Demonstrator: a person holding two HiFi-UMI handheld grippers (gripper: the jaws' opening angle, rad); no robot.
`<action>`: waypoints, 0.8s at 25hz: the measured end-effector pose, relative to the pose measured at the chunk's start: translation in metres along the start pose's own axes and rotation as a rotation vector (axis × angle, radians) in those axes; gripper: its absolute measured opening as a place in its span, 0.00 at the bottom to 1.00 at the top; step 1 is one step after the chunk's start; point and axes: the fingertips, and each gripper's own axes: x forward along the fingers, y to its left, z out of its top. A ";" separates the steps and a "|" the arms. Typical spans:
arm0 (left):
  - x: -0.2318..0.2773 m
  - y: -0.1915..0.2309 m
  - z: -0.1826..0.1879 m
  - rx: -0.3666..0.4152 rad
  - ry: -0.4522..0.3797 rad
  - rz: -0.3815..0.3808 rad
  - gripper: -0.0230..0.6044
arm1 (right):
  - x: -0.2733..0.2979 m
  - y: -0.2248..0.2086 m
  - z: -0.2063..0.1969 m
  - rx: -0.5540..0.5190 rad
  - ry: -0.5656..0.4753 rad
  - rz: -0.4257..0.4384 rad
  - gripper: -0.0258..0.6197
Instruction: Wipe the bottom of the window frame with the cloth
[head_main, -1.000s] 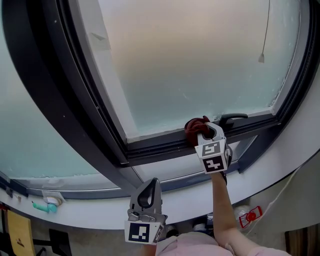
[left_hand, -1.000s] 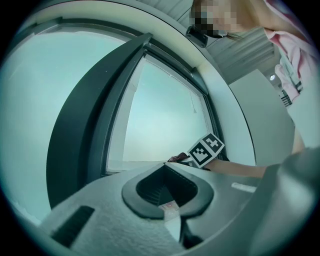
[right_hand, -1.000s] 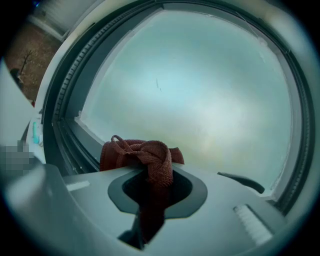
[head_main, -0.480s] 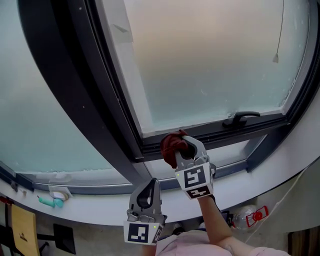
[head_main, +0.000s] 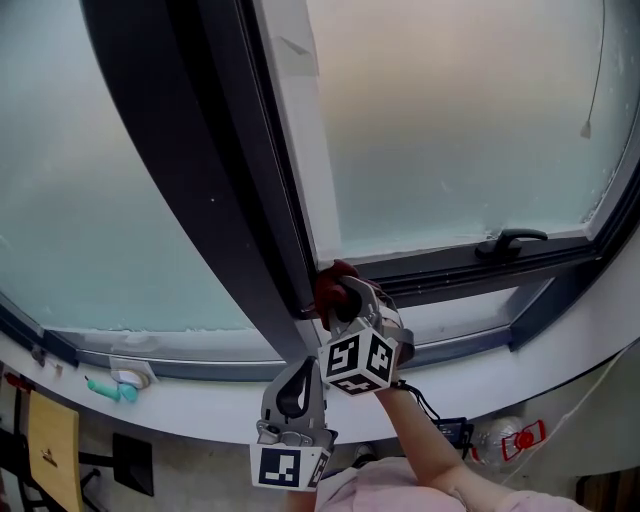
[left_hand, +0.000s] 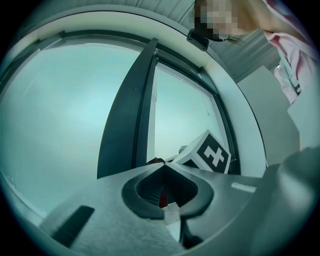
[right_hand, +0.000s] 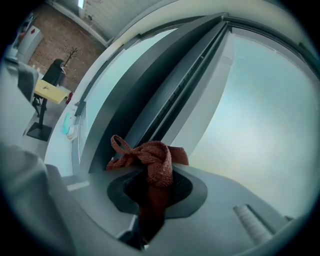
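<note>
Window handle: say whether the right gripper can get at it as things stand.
Probably yes to touch it: nothing blocks the bottom frame between the right gripper and the window handle. Gripping it looks unlikely: that gripper is shut on the red cloth.

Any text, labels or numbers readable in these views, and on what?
None can be read.
Marker cubes on left gripper and right gripper: square patterns only, no words.
Red label on bottle: too small to read.
Cloth: no print shows.
</note>
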 end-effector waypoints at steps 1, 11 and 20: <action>-0.001 0.002 0.000 0.001 -0.001 0.003 0.04 | 0.001 0.001 0.000 -0.009 0.004 -0.009 0.13; 0.000 -0.001 0.002 0.008 -0.004 -0.011 0.04 | -0.001 0.003 -0.002 0.018 -0.033 -0.007 0.13; 0.004 -0.015 0.002 0.013 -0.001 -0.045 0.03 | -0.006 0.001 -0.006 0.097 -0.069 0.035 0.13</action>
